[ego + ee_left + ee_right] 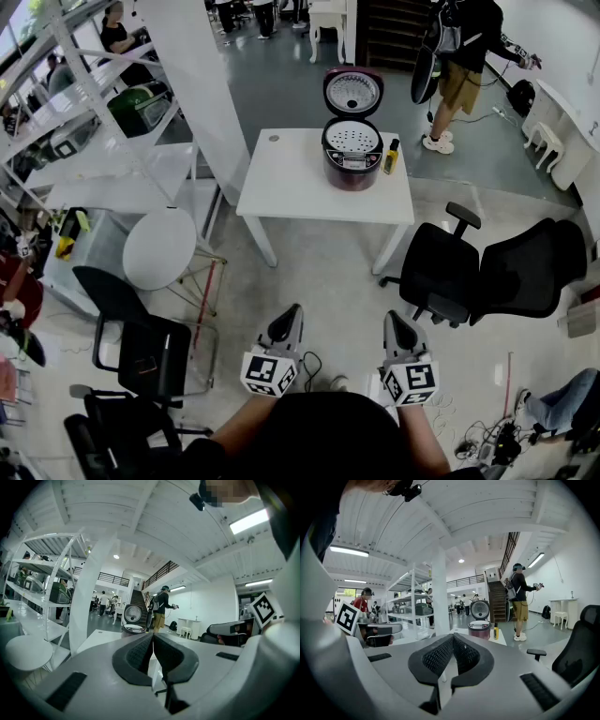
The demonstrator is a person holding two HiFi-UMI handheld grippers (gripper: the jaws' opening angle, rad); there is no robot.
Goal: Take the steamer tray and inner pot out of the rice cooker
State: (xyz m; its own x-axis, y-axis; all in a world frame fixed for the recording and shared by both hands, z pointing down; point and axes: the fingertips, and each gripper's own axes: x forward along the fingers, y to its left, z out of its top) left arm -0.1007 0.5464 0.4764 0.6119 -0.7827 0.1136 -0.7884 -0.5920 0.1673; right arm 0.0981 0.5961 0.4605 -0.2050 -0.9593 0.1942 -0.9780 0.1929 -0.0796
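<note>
the steamer tray (352, 137), white and perforated, sits in the mouth of the rice cooker (352, 161), whose lid (352, 92) stands open behind it. the inner pot lies under the tray and we cannot see it. the cooker stands near the far edge of the white table (291, 187), with a yellow bottle (391, 156) just beside it on the right. we stand well apart from the table. the left gripper (289, 319) and right gripper (394, 323) are held low before us, both with jaws fully together and nothing between them.

risks, as we judge them:
- a gripper coming in from the right could knock the bottle over.
- a grip on the tray's thin rim could slip and let it tilt.
- the raised lid narrows the room for lifting.
- the black office chairs (441, 267) stand close to our path on the right.

counts: one cooker, one tray, one bottle, one table, two grippers, two office chairs right of the table.
</note>
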